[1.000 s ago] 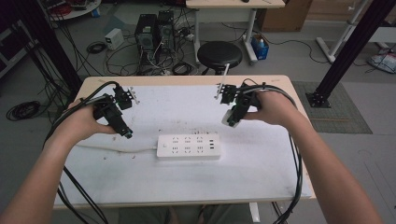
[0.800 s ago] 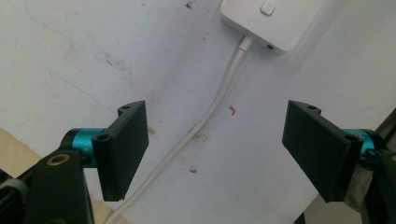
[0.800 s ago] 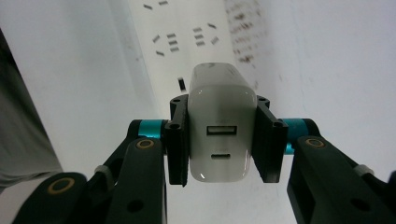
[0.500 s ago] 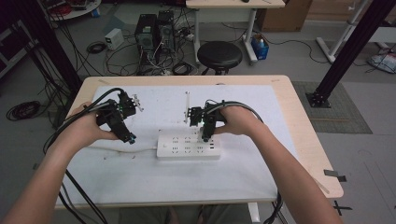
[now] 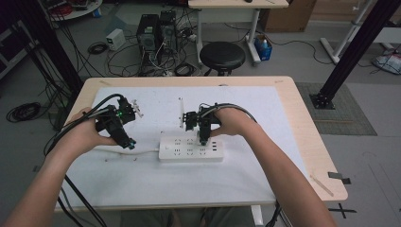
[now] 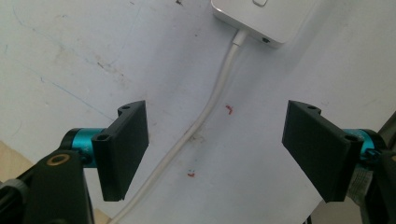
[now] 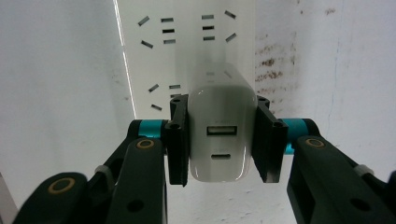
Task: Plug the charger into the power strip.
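A white power strip (image 5: 191, 147) lies on the white table cover (image 5: 156, 184) near the middle. My right gripper (image 5: 202, 141) points down over its top face and is shut on a white USB charger (image 7: 218, 133), whose two ports face the camera. The strip's sockets (image 7: 168, 31) show just beyond the charger. My left gripper (image 5: 127, 143) rests to the left of the strip, open, with the strip's white cord (image 6: 196, 126) running across the cover between its jaws and nothing gripped. An end of the strip (image 6: 264, 16) shows at the top of the left gripper view.
The wooden table edge (image 5: 312, 142) frames the cover. Black cables (image 5: 80, 194) trail from both grippers toward the person. Behind the table stand a black stool (image 5: 222, 56), computer towers (image 5: 156, 30) and floor cables. A black frame post (image 5: 352, 52) rises at right.
My right gripper has swung leftward and down from the right part of the table to just above the power strip, carrying the charger. The left gripper has stayed beside the strip's left end.
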